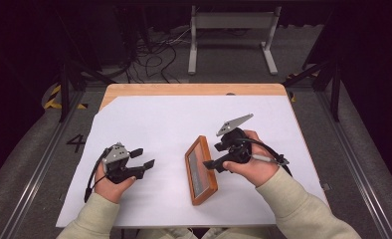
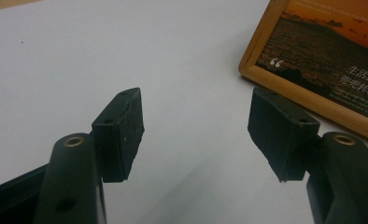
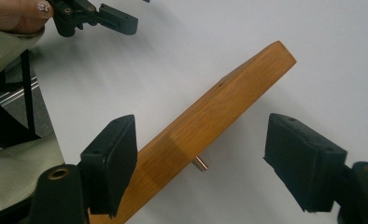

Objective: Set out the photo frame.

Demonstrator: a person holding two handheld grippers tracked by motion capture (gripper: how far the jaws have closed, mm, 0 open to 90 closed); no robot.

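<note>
The rectangular wooden picture frame (image 1: 201, 170) with a dark sunset print lies on the white paper sheet (image 1: 149, 124), near the table's middle, with one long edge lifted on a small metal peg (image 3: 201, 163). I think it can tip or slide if a pad knocks this raised edge. The right gripper (image 3: 201, 161) has wide jaws on both sides of the edge, not pressing. The left gripper (image 2: 196, 133) is wide and empty, beside the frame's corner.

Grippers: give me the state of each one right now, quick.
Left gripper: open, nothing between its jaws, resting on the white sheet.
Right gripper: open, jaws either side of the wooden picture frame edge, pads not pressing on it.
</note>
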